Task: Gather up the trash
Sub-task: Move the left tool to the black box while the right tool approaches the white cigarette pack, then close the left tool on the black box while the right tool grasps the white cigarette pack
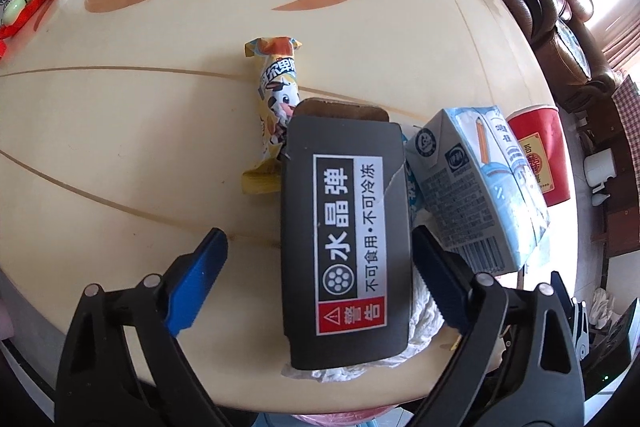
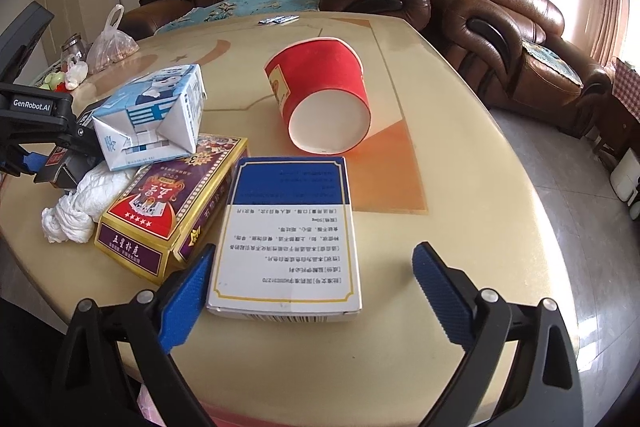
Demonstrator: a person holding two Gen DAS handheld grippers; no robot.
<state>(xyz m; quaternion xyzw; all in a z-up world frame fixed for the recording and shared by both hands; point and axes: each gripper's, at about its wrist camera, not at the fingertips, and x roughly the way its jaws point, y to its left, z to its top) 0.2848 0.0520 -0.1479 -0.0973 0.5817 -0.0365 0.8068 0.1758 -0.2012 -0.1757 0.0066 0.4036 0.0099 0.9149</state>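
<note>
Now we are lining up first grabs; the left claw (image 1: 316, 259) gapes around the black cardboard box (image 1: 346, 239) on the tabletop (image 1: 120, 147); the right claw (image 2: 314, 279) gapes around the blue-and-white carton (image 2: 286, 235); each must squeeze shut next.

carton (image 2: 152, 115) on card box (image 2: 172, 203) | tissue (image 2: 80, 207) left | cup (image 2: 324, 95) behind

Glossy cream desk (image 1: 120, 131); matt black cardboard box (image 1: 344, 227); shiny plastic snack wrapper (image 1: 276, 83); crumpled white tissue (image 2: 80, 203); red paper cup (image 2: 320, 83); glossy brown leather sofa (image 2: 500, 11)
</note>
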